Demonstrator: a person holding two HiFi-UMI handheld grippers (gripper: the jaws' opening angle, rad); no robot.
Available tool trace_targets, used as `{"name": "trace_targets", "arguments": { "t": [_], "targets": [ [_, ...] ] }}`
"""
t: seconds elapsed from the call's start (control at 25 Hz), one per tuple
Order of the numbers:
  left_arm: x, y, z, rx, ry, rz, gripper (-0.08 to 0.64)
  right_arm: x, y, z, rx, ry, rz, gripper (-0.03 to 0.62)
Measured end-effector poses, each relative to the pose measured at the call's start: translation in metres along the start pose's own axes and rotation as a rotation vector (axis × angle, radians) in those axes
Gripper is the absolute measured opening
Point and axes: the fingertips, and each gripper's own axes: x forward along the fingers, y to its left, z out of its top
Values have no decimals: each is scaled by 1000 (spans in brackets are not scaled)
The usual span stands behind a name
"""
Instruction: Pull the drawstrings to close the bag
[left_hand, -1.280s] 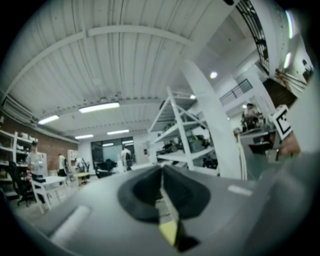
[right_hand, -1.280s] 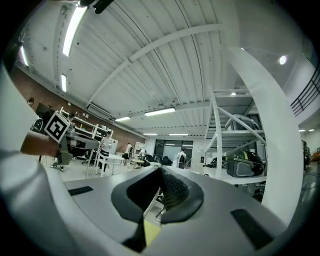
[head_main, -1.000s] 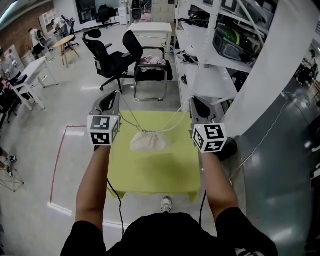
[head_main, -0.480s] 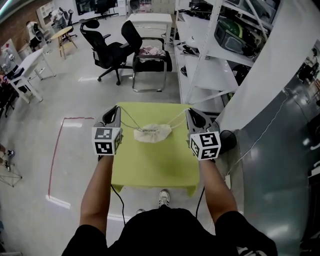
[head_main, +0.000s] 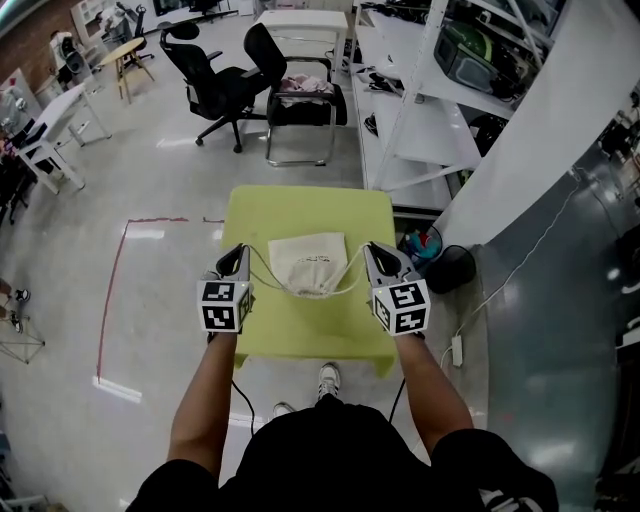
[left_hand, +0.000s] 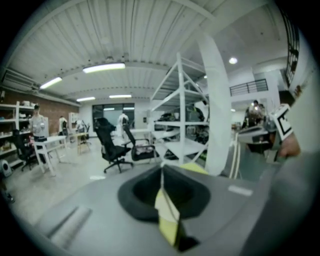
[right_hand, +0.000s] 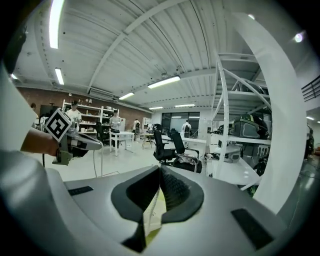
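Observation:
A cream drawstring bag (head_main: 308, 260) lies flat on the yellow-green table (head_main: 300, 335), its gathered mouth toward me. Two white drawstrings (head_main: 265, 275) run from the mouth out to either side. My left gripper (head_main: 241, 252) is shut on the left string, just left of the bag. The right gripper (head_main: 371, 250) is shut on the right string, just right of it. In the left gripper view the jaws (left_hand: 161, 167) meet on a thin cord (left_hand: 169, 206). In the right gripper view the jaws (right_hand: 159, 167) meet on a white cord (right_hand: 150, 210). Both strings hang a little slack.
Black office chairs (head_main: 215, 90) and a metal-framed chair (head_main: 300, 105) stand beyond the table. White shelving (head_main: 420, 110) runs along the right, with a black bin (head_main: 452, 266) by the table's right side. A red tape line (head_main: 110, 300) marks the floor at left.
Both grippers have come down and toward me with the strings. The bag, earlier hanging from taut strings above the table, now lies flat on it.

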Motion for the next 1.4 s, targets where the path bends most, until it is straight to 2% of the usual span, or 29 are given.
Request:
{"name": "trace_targets", "arguments": {
  "t": [0.6,0.76,0.8,0.92,0.96,1.04,1.2,1.4],
  "targets": [
    [-13,-28,-120,-53,205,-11,14,-6,28,-121,69,256,25,9],
    [-17,-36,-142,-44,244,-7,17,-8,27,-145,73,314,19,9],
    [-18,-38,-147,-42,254,-4,27,-8,27,-151,76,329,17,9],
    [-20,-39,-164,-46,298,1,157,-9,26,-167,77,374,16,11],
    [-22,-39,-169,-48,316,3,197,-9,25,-172,75,393,18,28],
    [-26,-39,-177,-53,343,3,233,-12,25,-184,70,448,32,191],
    [-40,-41,-200,-86,413,-39,245,-25,21,-206,48,545,43,210],
    [-59,-49,-235,-78,519,-100,245,-37,26,-222,52,597,75,210]
  ]
}}
